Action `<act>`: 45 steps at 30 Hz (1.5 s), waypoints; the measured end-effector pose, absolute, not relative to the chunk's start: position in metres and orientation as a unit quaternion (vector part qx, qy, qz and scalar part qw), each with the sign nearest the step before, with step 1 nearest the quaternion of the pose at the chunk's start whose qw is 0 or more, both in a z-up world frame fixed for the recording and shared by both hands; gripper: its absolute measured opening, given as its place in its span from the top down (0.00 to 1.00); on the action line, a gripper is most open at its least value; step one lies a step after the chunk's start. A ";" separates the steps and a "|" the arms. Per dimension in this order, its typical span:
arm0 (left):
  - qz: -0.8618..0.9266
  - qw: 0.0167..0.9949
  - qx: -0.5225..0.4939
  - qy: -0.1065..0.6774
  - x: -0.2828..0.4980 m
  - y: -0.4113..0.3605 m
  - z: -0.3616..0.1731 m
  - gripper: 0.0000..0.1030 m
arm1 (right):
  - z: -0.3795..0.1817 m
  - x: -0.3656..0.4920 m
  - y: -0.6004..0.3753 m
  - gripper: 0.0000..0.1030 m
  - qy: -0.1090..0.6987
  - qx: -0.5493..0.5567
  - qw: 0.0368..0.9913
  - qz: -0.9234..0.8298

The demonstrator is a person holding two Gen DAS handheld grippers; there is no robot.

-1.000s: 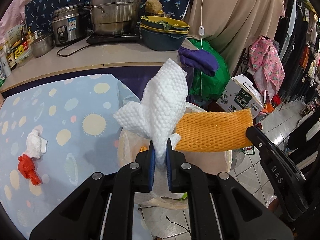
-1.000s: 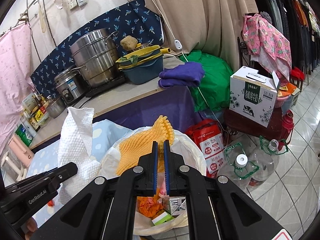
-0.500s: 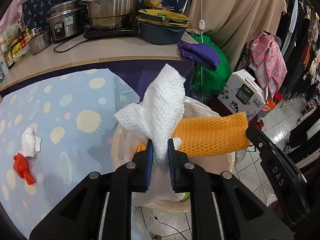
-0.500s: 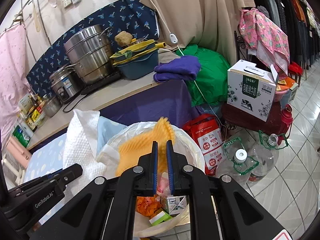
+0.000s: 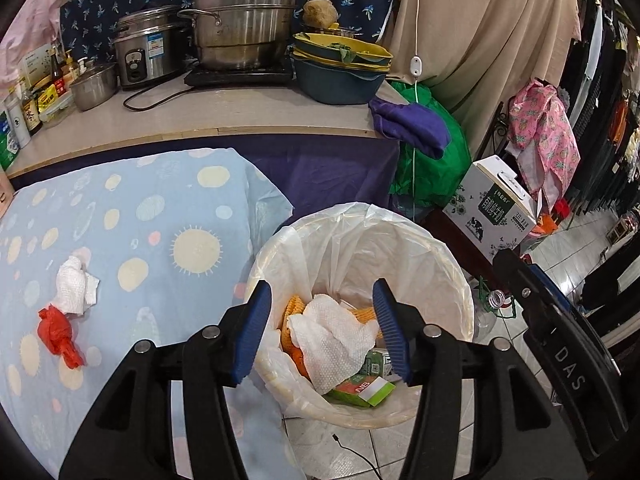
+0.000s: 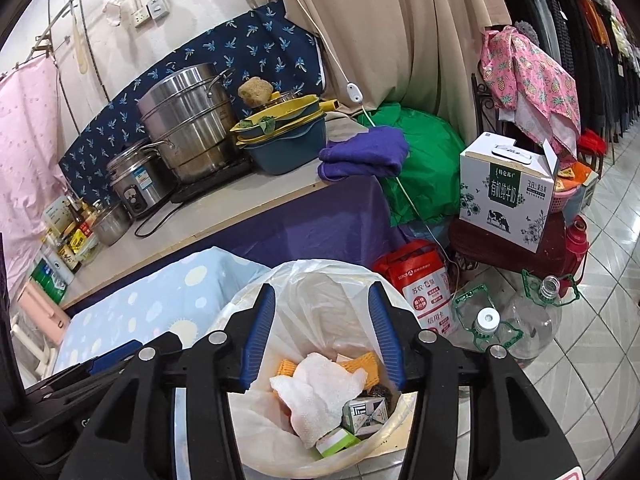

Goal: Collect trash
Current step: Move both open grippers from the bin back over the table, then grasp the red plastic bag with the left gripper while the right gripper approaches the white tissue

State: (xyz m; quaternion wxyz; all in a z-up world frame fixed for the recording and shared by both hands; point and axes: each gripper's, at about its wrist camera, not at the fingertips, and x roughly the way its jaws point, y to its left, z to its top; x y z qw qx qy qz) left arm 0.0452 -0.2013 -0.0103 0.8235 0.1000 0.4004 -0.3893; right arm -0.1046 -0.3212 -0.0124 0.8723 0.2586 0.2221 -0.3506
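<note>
Both grippers tilt down over the lined trash bin (image 5: 440, 248). The left gripper (image 5: 322, 330) has just been opening; its jaws stand apart with nothing between them. The right gripper (image 6: 322, 334) has just been opening too and grips nothing. The white paper towel (image 5: 332, 336) and orange foam net (image 6: 360, 362) lie inside the bin. Left of the bin, on the desk (image 5: 120, 208), a white wad (image 5: 74, 288) touches a red scrap (image 5: 58, 334).

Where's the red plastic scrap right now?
In the left wrist view, the red plastic scrap lies at the left on the blue spotted tablecloth, touching the crumpled white tissue just above it.
</note>
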 end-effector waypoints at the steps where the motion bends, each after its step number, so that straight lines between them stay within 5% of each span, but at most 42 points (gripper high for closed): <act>1: -0.389 0.824 0.099 0.400 0.046 -0.200 -0.009 0.51 | -0.012 -0.104 -0.320 0.51 0.222 0.258 0.873 -0.350; 28: -0.266 0.873 0.014 0.409 0.117 -0.085 -0.016 0.26 | -0.011 -0.037 -0.246 0.46 0.259 0.220 0.895 -0.288; 45: -0.150 0.877 -0.016 0.455 0.177 0.016 -0.067 0.24 | -0.035 0.023 -0.187 0.46 0.303 0.201 0.902 -0.234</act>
